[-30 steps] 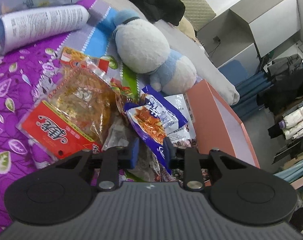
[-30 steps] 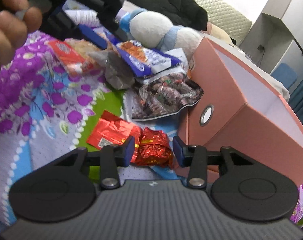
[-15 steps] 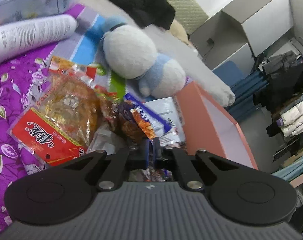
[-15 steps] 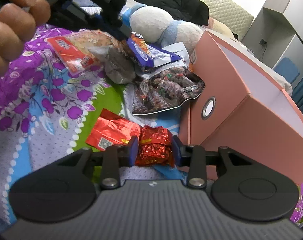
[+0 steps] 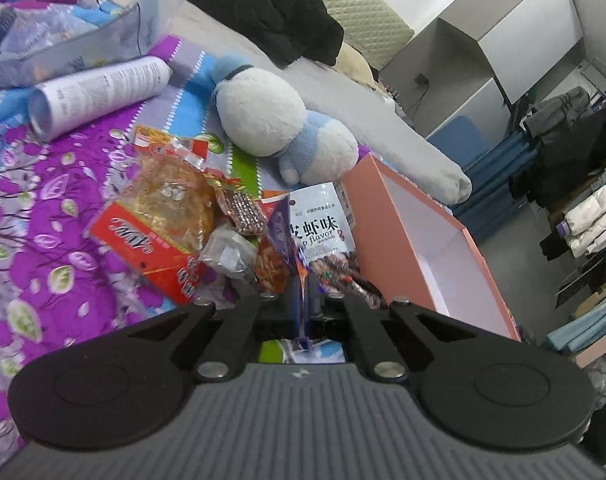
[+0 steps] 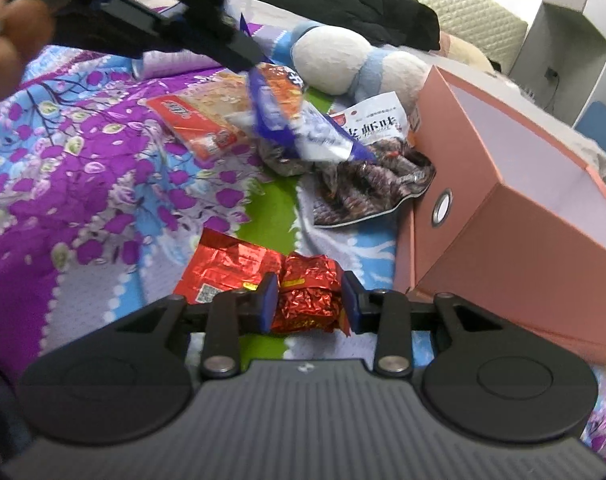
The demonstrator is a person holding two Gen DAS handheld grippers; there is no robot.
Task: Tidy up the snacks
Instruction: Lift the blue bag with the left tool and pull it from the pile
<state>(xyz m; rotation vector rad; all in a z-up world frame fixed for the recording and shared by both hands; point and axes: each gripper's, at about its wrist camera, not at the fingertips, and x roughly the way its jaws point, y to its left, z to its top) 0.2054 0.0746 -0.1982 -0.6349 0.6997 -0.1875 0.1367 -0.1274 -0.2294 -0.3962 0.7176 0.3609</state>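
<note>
The left gripper (image 5: pixel 301 304) has its jaws pressed together on the bottom edge of a blue and purple snack bag (image 5: pixel 281 248), which stands up edge-on straight ahead of its fingertips; in the right wrist view the same bag (image 6: pixel 291 120) hangs clear of the bedspread from that gripper (image 6: pixel 239 52), with a blurred hand (image 6: pixel 11 36) behind it. The right gripper (image 6: pixel 309 304) is partly spread and pinches a crinkled red foil packet (image 6: pixel 309 300) between its blue pads, the packet filling the gap from pad to pad. A second ago the left jaws stood apart around the blue bag as it lay on the pile; since then they have shut and the bag has come up off the other snacks, uncovering the white shrimp-flavour bag (image 5: pixel 323 236) beneath. The right jaws have narrowed a little onto the foil packet. The open pink box (image 5: pixel 423 248) lies just right of the left gripper and ahead-right of the right one (image 6: pixel 523 208). The red-labelled clear pack (image 5: pixel 159 232) lies ahead-left of the left gripper, with the plush toy (image 5: pixel 271 120) farther ahead. A flat red foil pouch (image 6: pixel 227 268) lies just left of the right gripper's left pad, touching the held packet.
</note>
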